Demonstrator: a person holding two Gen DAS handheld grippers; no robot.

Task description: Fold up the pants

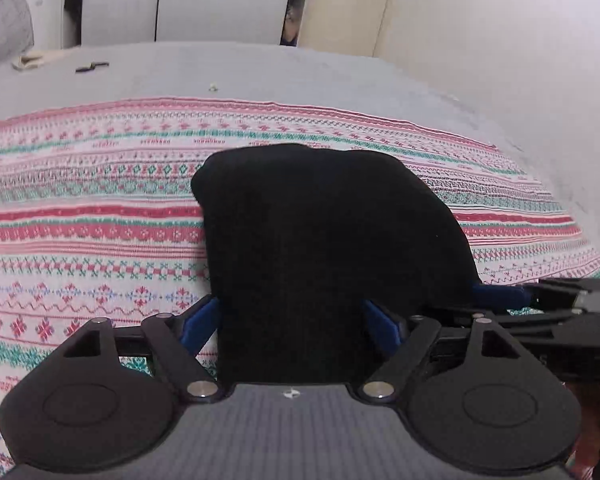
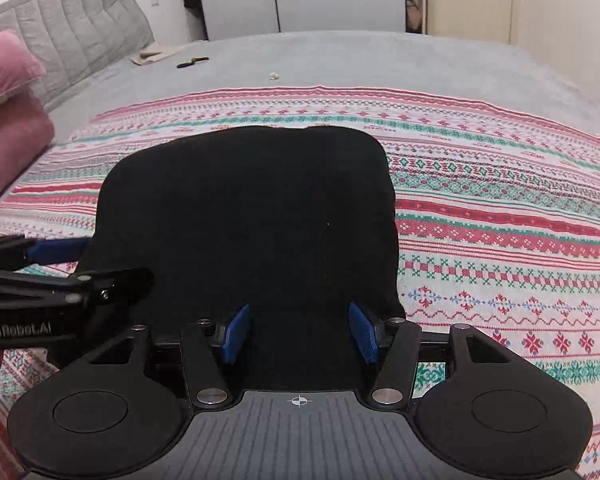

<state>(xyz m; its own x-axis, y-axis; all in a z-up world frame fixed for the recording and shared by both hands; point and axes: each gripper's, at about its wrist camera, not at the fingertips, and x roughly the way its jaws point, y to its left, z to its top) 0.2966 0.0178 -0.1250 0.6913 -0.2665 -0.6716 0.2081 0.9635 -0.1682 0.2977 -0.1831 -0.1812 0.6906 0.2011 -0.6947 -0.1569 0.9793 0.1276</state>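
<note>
On top of the pink, white and green patterned woven blanket (image 2: 500, 216) that is covering the grey bed (image 2: 340, 56), the black fabric pants (image 2: 252, 216) are lying as a compact, roughly rectangular bundle — so the folding is looking largely done, with perhaps only a last fold or some smoothing left. Whether the layers underneath are lying even is hard to judge, since the dark cloth is showing no creases at all. Both tools are sitting at the near edge of the bundle. The left gripper (image 1: 296, 322) is standing at its widest, its blue-padded fingers (image 1: 198, 326) spread to either side of the cloth's near end and not pressing on it. The right gripper (image 2: 298, 334) is standing about half open, blue pads (image 2: 362, 332) apart over the cloth and gripping nothing. No containers are appearing in either view — only a pale folded cloth (image 2: 152, 54) and a small dark object (image 2: 192, 62) far up the bed, and a pink pillow (image 2: 8, 92) beside the grey quilted headboard (image 2: 72, 28).
</note>
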